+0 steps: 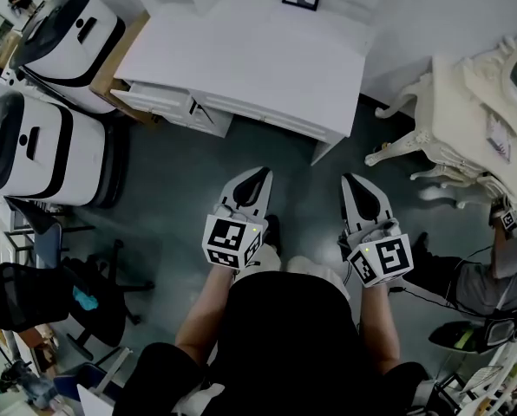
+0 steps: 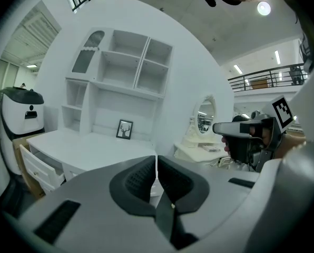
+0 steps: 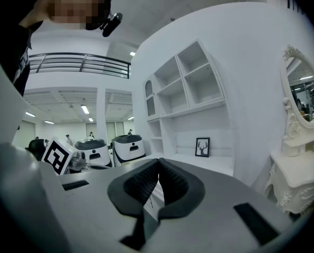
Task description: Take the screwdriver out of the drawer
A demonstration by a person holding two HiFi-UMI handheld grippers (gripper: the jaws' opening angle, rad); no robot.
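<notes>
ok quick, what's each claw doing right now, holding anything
left claw: closed, holding nothing
right claw: closed, holding nothing

Bright, even light falls from ceiling lamps (image 2: 263, 8). The white tabletop (image 1: 241, 59) nearly washes out. Both gripper views bulge strongly at their edges, with nearby surfaces slightly soft.
</notes>
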